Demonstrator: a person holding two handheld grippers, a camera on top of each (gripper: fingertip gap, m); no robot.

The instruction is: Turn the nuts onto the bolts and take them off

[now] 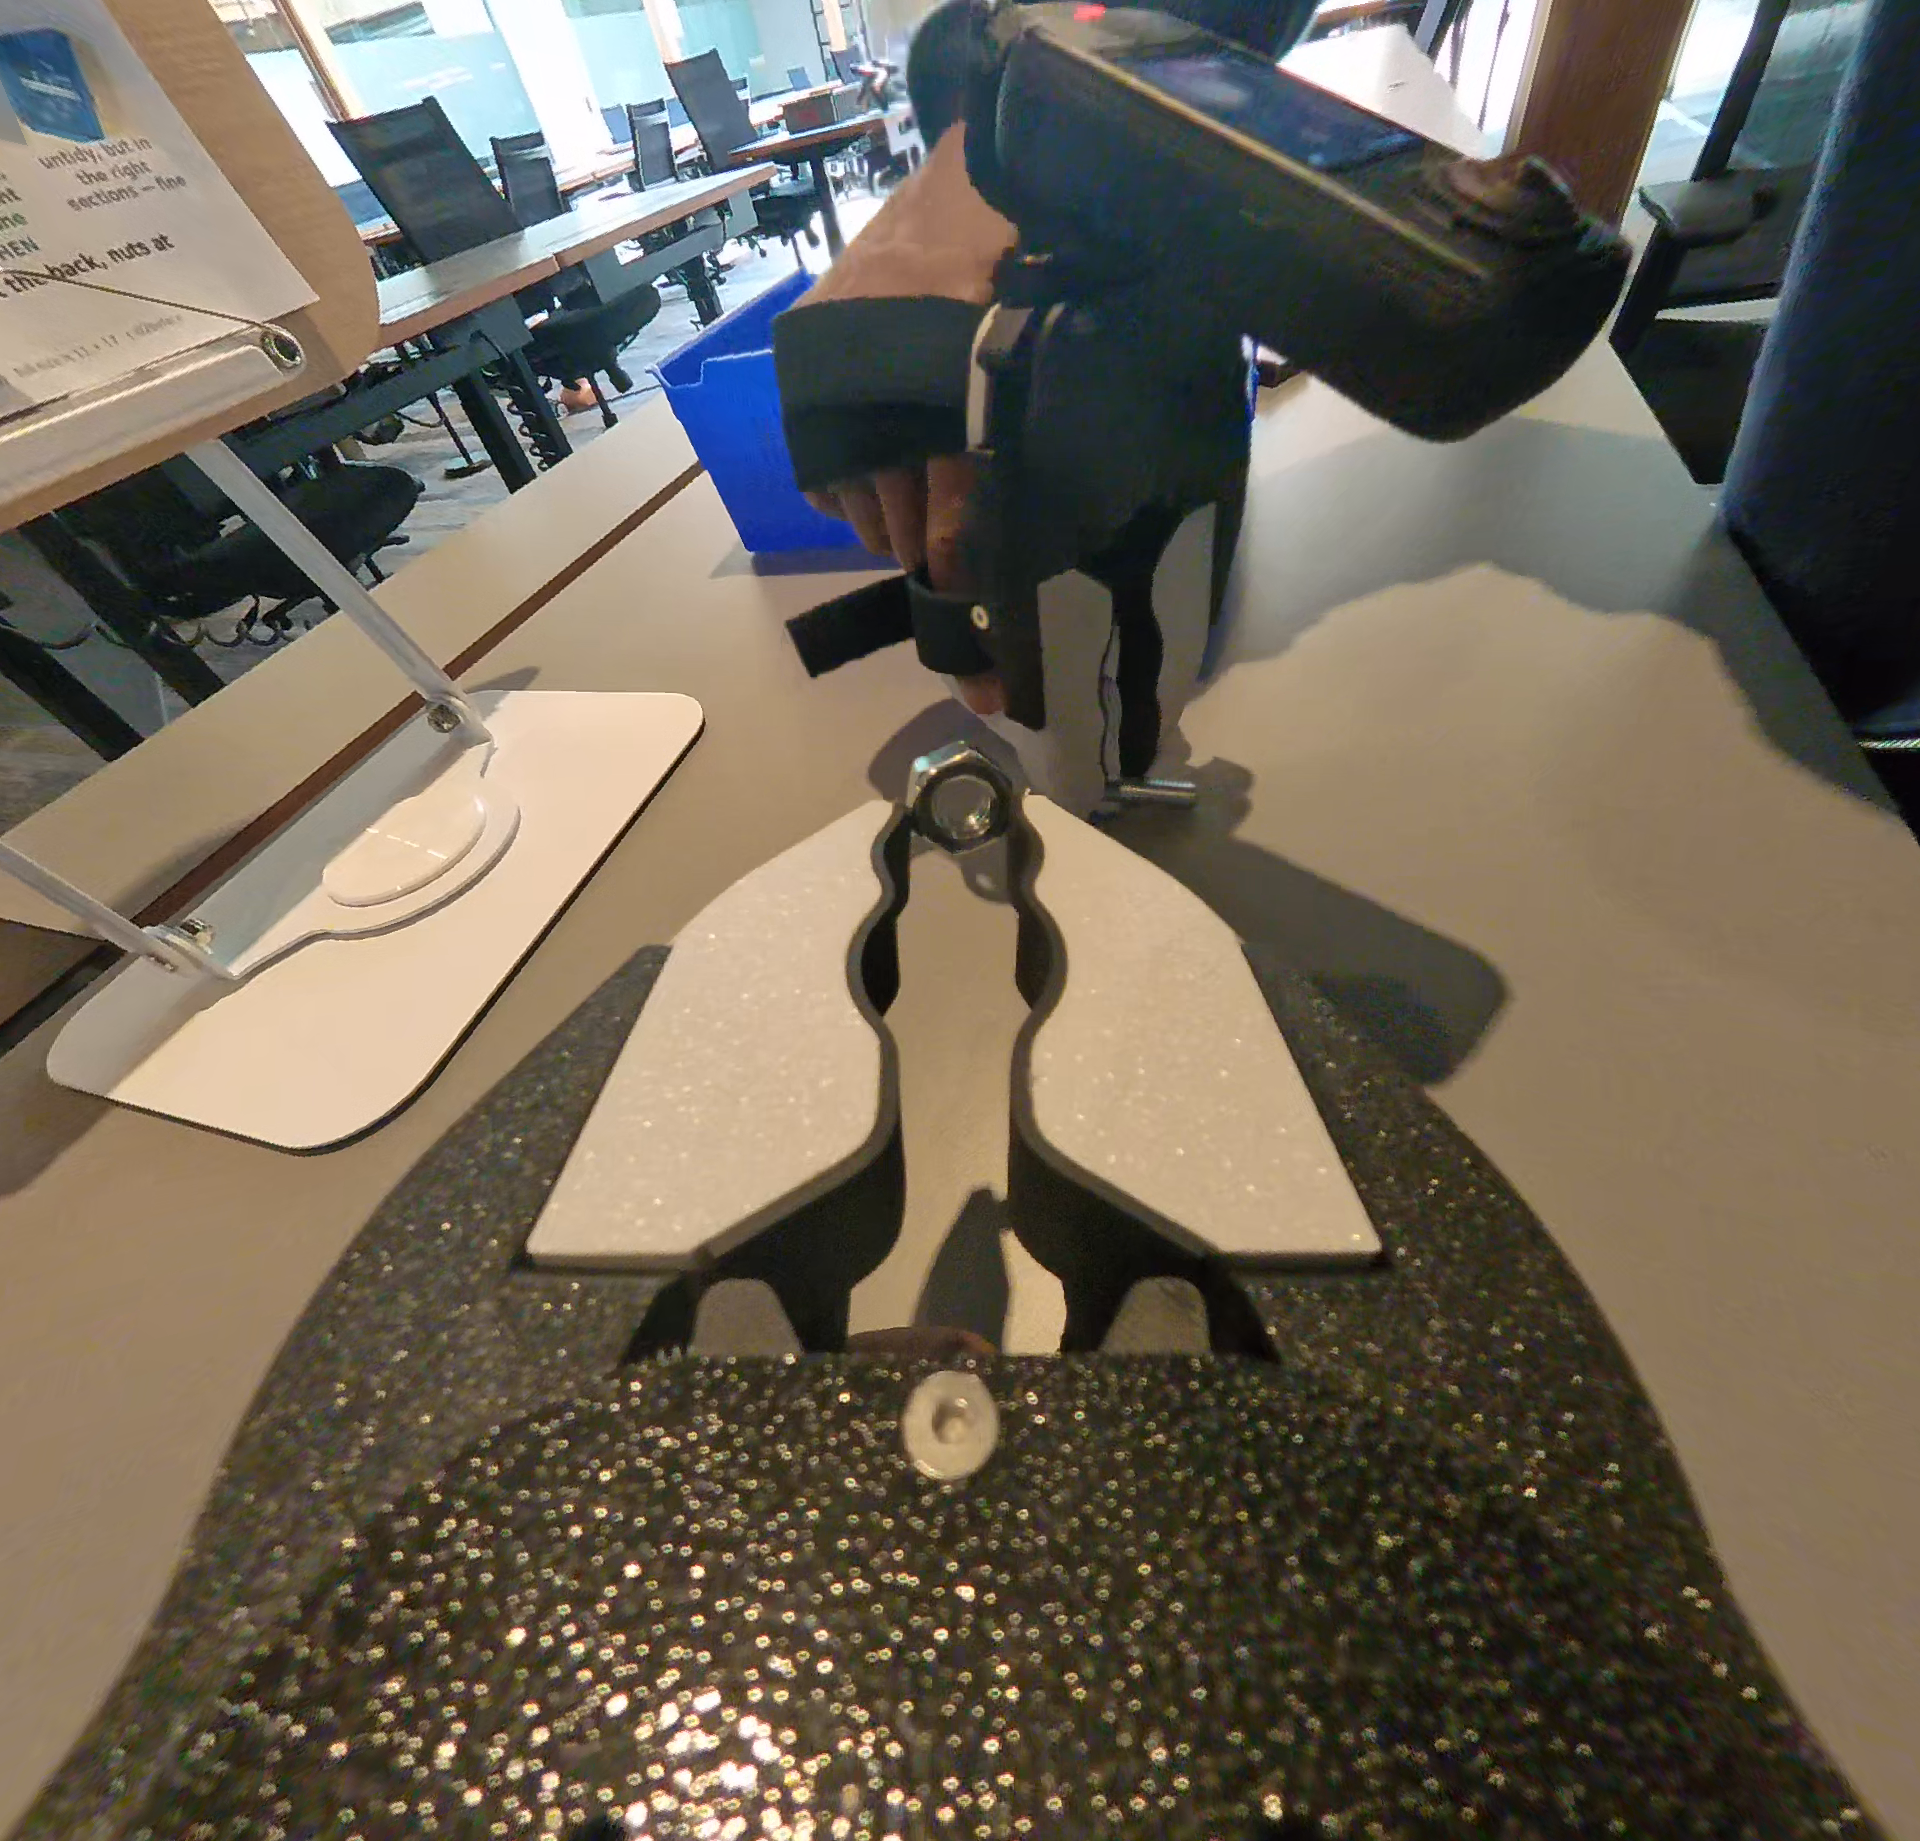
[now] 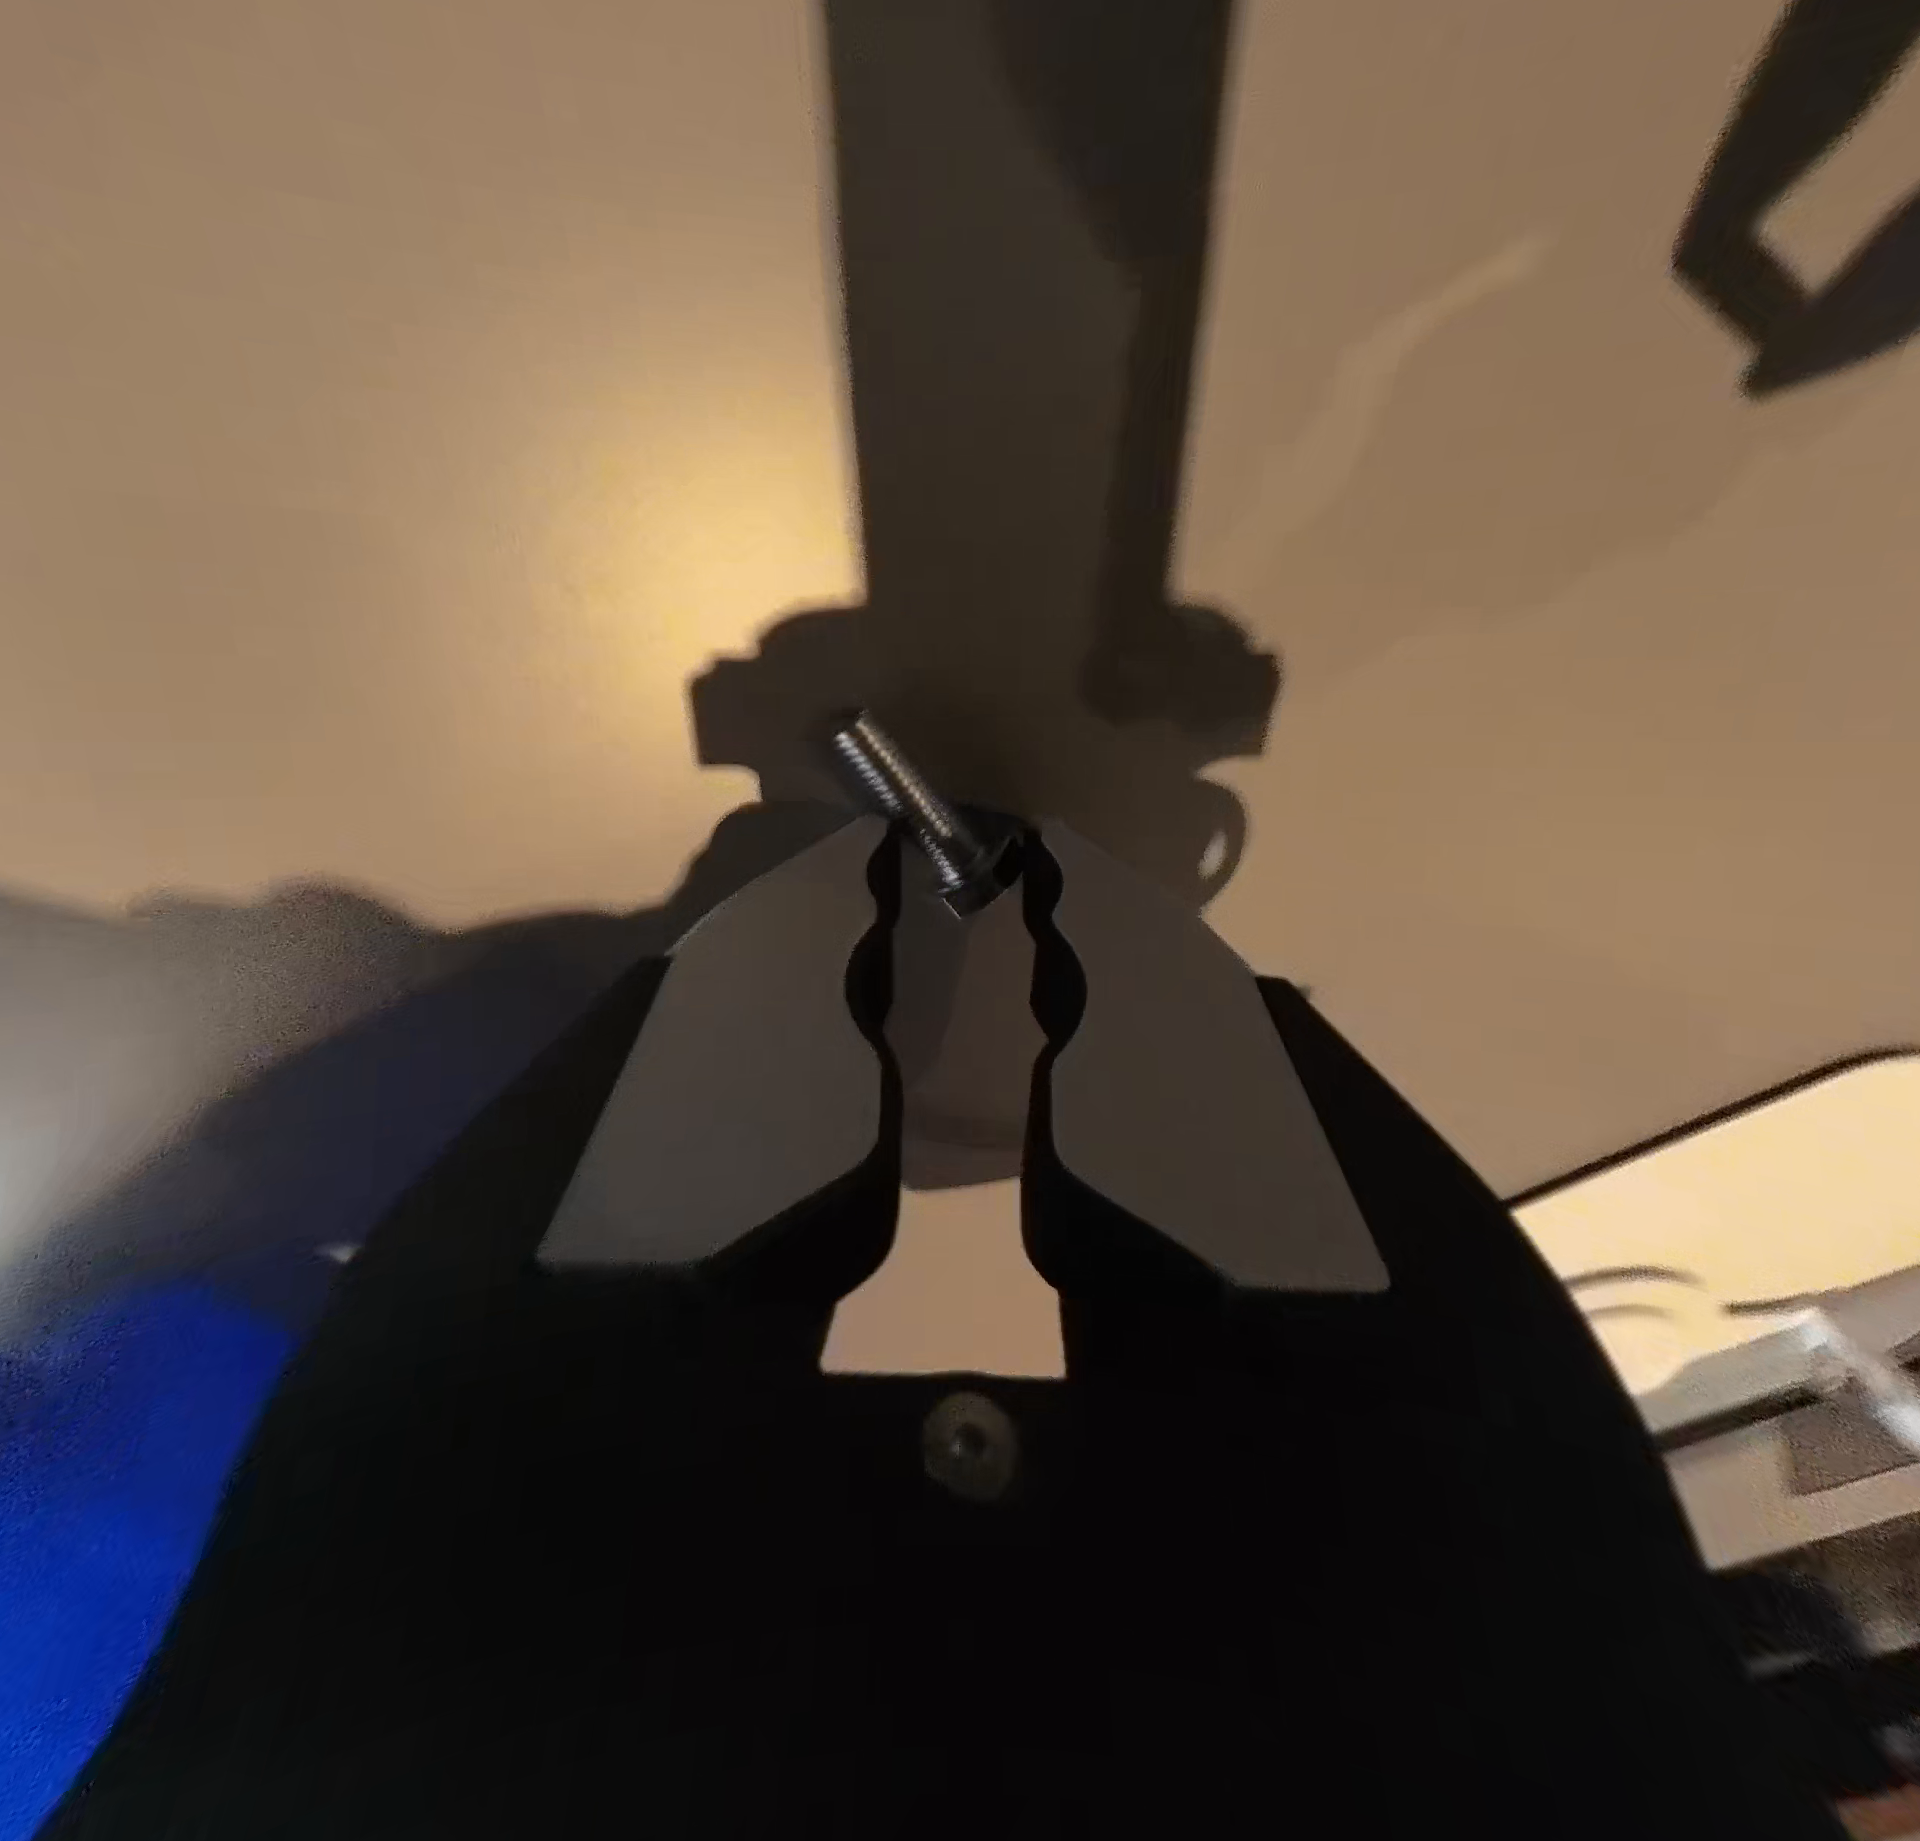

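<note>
The left tool (image 1: 961,835) is closed on a hex nut (image 1: 957,806), pinched across its flats at the very fingertips, with the bore facing the camera. The nut is bright zinc-plated steel: small, rigid and light for its size, but smooth and likely to slip or rotate if gripped on its corners. Grip across two opposite flats.

Just beyond it, the right tool (image 2: 961,861) is closed on a bolt (image 2: 912,809), held at the head end, with the threaded shank projecting past the tips and angled up to the left over the counter (image 1: 1455,856). The bolt is silver, fully threaded and stiff. Threads are liable to cross if misaligned, so hold near the head and leave the shank free.

Nut and bolt are near but apart. A blue bin (image 1: 727,420) stands farther back.
</note>
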